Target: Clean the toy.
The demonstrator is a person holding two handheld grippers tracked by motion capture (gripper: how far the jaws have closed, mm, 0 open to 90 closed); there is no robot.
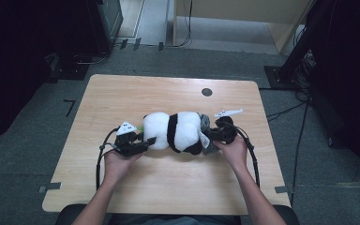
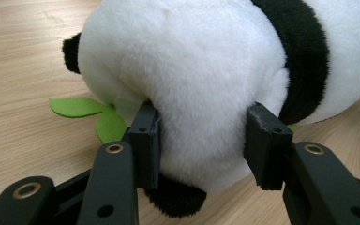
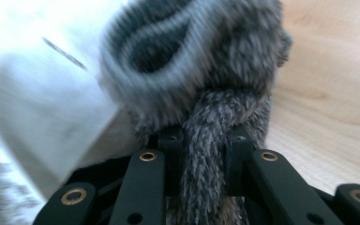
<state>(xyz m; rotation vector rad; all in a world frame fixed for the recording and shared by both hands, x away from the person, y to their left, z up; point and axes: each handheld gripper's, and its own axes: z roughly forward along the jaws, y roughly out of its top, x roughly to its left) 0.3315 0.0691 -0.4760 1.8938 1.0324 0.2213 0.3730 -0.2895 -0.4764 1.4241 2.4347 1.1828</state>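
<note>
Both grippers grip the panda

The soft black-and-white plush panda lies from 9 to 3 o'clock; left gripper fingers squeeze its white end, right gripper fingers pinch the fuzzy grey knitted cloth.

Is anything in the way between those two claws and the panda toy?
Nothing visible. The left gripper already squeezes the plush panda at one end; the right gripper pinches the grey knitted cloth at its other end.

A black-and-white plush panda lies on its side at the table's centre, lengthwise from 9 to 3 o'clock. Green felt leaves poke out at its 9 o'clock end; a grey knit sock sits at its 3 o'clock end.
</note>
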